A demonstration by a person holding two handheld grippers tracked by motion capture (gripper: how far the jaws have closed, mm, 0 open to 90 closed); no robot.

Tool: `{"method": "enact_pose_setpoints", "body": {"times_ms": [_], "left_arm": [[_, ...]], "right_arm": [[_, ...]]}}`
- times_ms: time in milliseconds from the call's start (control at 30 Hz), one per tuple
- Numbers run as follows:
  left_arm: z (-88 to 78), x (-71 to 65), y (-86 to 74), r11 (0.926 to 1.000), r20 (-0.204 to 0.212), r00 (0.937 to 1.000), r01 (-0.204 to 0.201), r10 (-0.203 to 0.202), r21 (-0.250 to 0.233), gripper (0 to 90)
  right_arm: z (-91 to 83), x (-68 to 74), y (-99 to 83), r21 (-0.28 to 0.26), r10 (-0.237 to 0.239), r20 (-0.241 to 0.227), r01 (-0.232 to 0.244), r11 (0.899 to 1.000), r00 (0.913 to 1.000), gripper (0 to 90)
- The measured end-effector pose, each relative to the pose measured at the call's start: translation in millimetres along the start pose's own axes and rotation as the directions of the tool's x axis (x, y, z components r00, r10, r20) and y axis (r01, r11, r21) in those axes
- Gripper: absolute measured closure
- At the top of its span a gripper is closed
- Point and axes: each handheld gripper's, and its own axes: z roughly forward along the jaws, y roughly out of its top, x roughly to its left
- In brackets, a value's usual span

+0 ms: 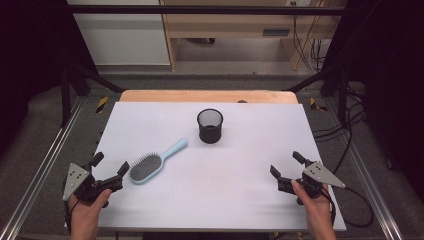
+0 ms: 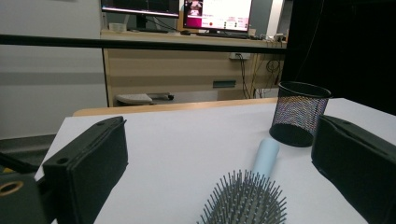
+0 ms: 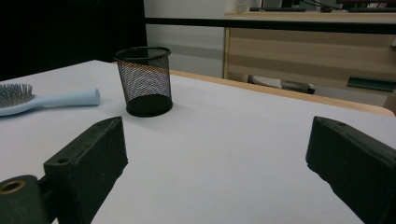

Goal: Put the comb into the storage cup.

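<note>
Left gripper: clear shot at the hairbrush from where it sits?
Probably yes. The left gripper has open jaws aimed at the hairbrush, whose bristle head lies just ahead with bare table between; the mesh cup stands farther back, off the path.

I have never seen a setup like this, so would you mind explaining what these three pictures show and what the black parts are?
A person sits at a white table and holds a handheld gripper in each hand. The high view looks down from above: the left gripper and the right gripper rest near the table's near edge, both open and holding nothing. The other two pictures come from cameras riding on each gripper, so the black blocks at the bottom are its own jaws. On the table lie a light blue hairbrush, bristles up, and an upright black mesh cup.
</note>
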Motion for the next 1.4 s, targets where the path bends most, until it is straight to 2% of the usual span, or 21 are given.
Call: {"method": "enact_pose_setpoints", "body": {"times_ms": [367, 467, 500, 533, 567, 600, 633, 767, 867, 967, 1167, 1300, 1400], "left_arm": [[1.3, -3.2, -0.7, 0.9998, -0.013, 0.9998, 0.013, -0.013, 0.017, 7.0], [-1.2, -3.0, -0.2, 0.9997, -0.022, 0.9996, 0.019, -0.019, 0.017, 10.7], [-2.4, -2.7, 0.1, 0.9995, -0.017, 0.9995, 0.027, -0.027, 0.019, 14.8], [-3.5, -2.1, 0.4, 0.9992, -0.012, 0.9994, 0.032, -0.031, 0.023, 24.3], [-3.5, -2.1, 0.4, 0.9992, -0.012, 0.9994, 0.032, -0.031, 0.023, 29.3], [-4.1, -1.7, 0.4, 0.9990, -0.013, 0.9992, 0.038, -0.038, 0.023, 29.3], [-5.5, -0.7, 0.9, 0.9982, 0.001, 0.9986, 0.052, -0.052, 0.028, 36.6], [-6.7, -1.9, 1.7, 0.9966, 0.006, 0.9980, 0.063, -0.064, 0.053, 55.8], [-8.4, -7.2, 2.8, 0.9944, 0.031, 0.9977, 0.058, -0.061, 0.089, 66.1], [-9.3, -11.5, 2.6, 0.9923, 0.038, 0.9970, 0.063, -0.068, 0.106, 75.1], [-8.6, -15.7, 4.5, 0.9922, 0.048, 0.9978, 0.040, -0.046, 0.118, 88.6], [-6.9, -14.2, 3.4, 0.9894, 0.036, 0.9975, 0.056, -0.062, 0.134, 90.0], [-6.0, -14.2, 2.9, 0.9872, 0.040, 0.9973, 0.054, -0.061, 0.150, 90.0]], "right_arm": [[-1.2, -0.4, 0.0, 0.011, 0.000, 0.019, 0.000, 1.000, 0.9998, 5.0], [0.1, -0.2, -0.7, 0.025, -0.009, 0.026, 0.008, 1.000, 0.9996, 5.1], [0.0, 0.0, -0.5, 0.026, -0.008, 0.026, 0.007, 1.000, 0.9996, 5.1], [0.1, 0.2, -0.3, 0.026, -0.007, 0.027, 0.007, 1.000, 0.9996, 5.2], [0.1, 0.2, -0.3, 0.026, -0.007, 0.027, 0.007, 1.000, 0.9996, 5.2], [0.1, 0.3, -0.2, 0.027, -0.007, 0.026, 0.006, 1.000, 0.9996, 5.2], [0.6, 0.3, 0.0, 0.026, -0.002, 0.027, 0.002, 1.000, 0.9996, 5.2], [1.9, -1.0, -0.4, 0.032, -0.007, 0.033, 0.006, 0.999, 0.9994, 5.3], [1.7, -0.9, 0.1, 0.032, -0.010, 0.036, 0.009, 0.999, 0.9993, 5.3], [1.1, -1.0, 1.4, 0.026, -0.010, 0.037, 0.009, 1.000, 0.9993, 5.3], [0.6, -0.8, 2.1, 0.029, -0.025, 0.031, 0.024, 0.999, 0.9992, 5.4], [1.2, -1.1, 1.2, 0.035, -0.024, 0.031, 0.023, 0.999, 0.9992, 5.4], [0.8, -1.0, 1.1, 0.036, -0.027, 0.030, 0.026, 0.999, 0.9992, 5.5]]}}
